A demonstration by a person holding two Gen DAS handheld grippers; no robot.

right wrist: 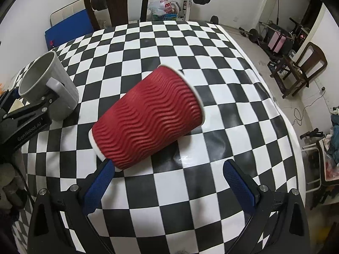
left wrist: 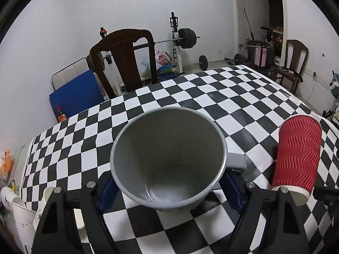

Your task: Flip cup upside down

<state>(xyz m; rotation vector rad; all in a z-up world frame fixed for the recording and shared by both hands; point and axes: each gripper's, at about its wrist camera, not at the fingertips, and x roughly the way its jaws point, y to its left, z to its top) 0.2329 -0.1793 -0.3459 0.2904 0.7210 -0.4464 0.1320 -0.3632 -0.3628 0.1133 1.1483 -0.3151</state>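
Note:
My left gripper (left wrist: 169,187) is shut on a grey mug (left wrist: 167,158), its blue pads on both sides of the body; the mug tilts with its mouth toward the camera and its handle to the right. It also shows in the right wrist view (right wrist: 45,84), leaning on the checkered table (right wrist: 211,63). A red ripple paper cup (right wrist: 148,116) is tipped over, mouth away from me, blurred with motion. My right gripper (right wrist: 169,182) is open; its left pad (right wrist: 99,186) sits right at the cup's white base. The red cup also shows in the left wrist view (left wrist: 296,156).
A dark wooden chair (left wrist: 125,59) stands at the table's far edge, with weights and a barbell rack (left wrist: 178,40) behind. White paper cups (left wrist: 19,211) sit at the table's left edge. Another chair (right wrist: 305,67) and clutter stand off the right side.

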